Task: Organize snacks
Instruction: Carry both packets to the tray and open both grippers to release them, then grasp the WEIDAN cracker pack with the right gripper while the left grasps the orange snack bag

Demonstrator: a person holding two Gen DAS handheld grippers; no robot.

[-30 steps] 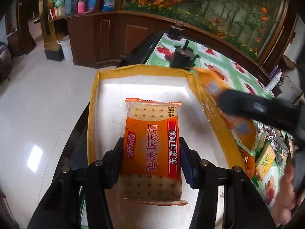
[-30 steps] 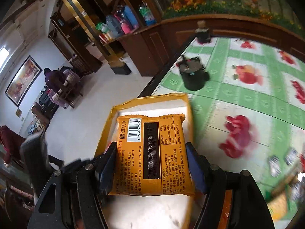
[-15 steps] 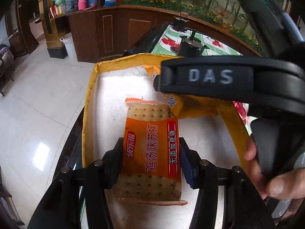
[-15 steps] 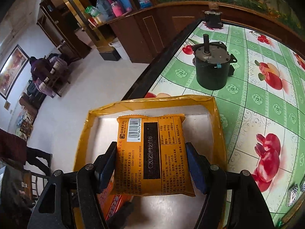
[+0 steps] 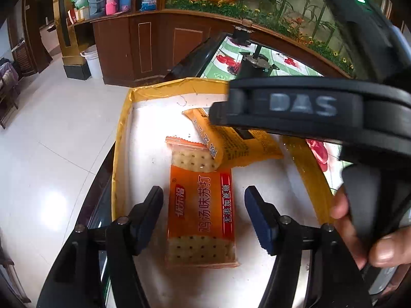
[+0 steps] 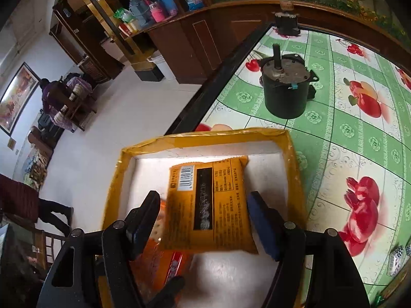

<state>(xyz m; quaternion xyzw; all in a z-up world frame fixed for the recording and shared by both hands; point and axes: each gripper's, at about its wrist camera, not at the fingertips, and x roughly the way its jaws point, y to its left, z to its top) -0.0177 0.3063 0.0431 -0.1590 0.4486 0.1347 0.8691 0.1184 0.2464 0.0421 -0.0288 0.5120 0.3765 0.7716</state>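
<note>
An orange cracker pack (image 5: 203, 205) lies flat in a white box with a yellow rim (image 5: 120, 141). My left gripper (image 5: 203, 192) straddles it; its jaws are opening and the pads stand clear of both sides. A yellow snack pack (image 6: 213, 205), barcode up, sits blurred between the jaws of my right gripper (image 6: 203, 195), and a gap shows at the left pad. This yellow pack (image 5: 244, 146) leans tilted on the far end of the orange pack (image 6: 164, 264). The right tool's black body (image 5: 303, 105) hides its far part.
The box (image 6: 292, 159) stands at the corner of a table with a green fruit-print cloth (image 6: 359, 141). A black motor-like can (image 6: 285, 89) stands beyond it. Loose snacks (image 6: 395, 259) lie at the right. A hand (image 5: 359, 231) holds the right tool.
The left jaws have spread off the orange pack. The right gripper came over the box and lower, and the yellow pack has sunk between its jaws onto the orange pack.
</note>
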